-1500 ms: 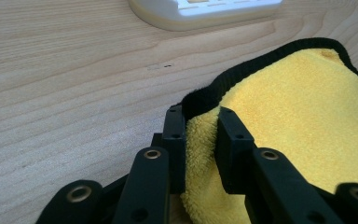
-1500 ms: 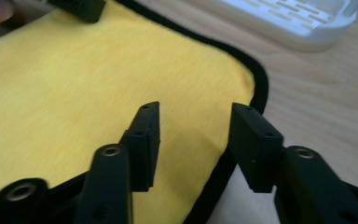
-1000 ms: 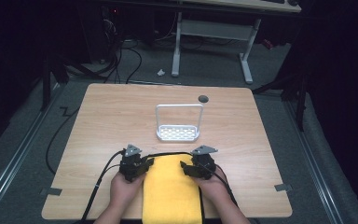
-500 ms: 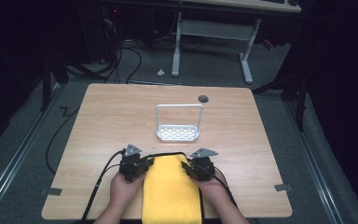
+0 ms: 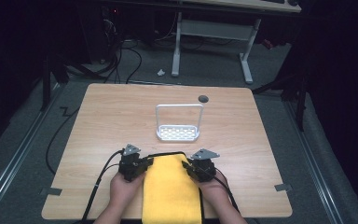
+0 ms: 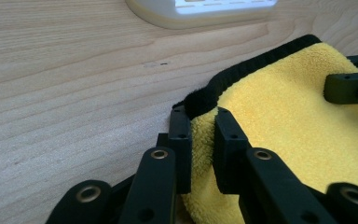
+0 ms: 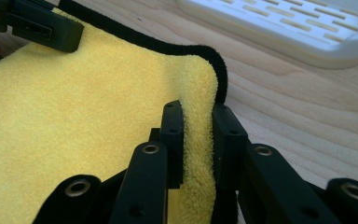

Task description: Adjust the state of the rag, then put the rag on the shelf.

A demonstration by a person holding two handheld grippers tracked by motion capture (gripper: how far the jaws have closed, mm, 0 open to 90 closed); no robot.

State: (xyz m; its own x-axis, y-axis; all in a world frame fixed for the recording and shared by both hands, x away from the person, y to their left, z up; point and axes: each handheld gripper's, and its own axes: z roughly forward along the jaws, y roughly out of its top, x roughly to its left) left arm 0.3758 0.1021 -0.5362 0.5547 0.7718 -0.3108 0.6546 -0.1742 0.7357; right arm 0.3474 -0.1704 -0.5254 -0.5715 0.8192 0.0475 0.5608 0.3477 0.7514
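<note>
A yellow towel (image 5: 171,191) with black trim lies on the wooden table (image 5: 121,112) and hangs over its near edge. My left gripper (image 5: 147,163) is at the towel's far left corner. In the left gripper view its jaws (image 6: 200,116) have just been closing and pinch the yellow towel (image 6: 298,107) at the trim. My right gripper (image 5: 188,166) is at the far right corner. Its jaws (image 7: 196,112) have also just been closing and squeeze a fold of the towel (image 7: 74,116). Each gripper view shows the other gripper's tip across the cloth.
A white slotted rack (image 5: 178,133) with an upright frame stands just beyond the towel, mid-table. A dark round hole (image 5: 203,98) sits near the far edge. Tape marks (image 5: 51,191) are at the near corners. Cables trail off the left side, and desk legs stand behind.
Both hands stay at the towel's far corners. Any closing of the jaws is too small to make out in the high view.
</note>
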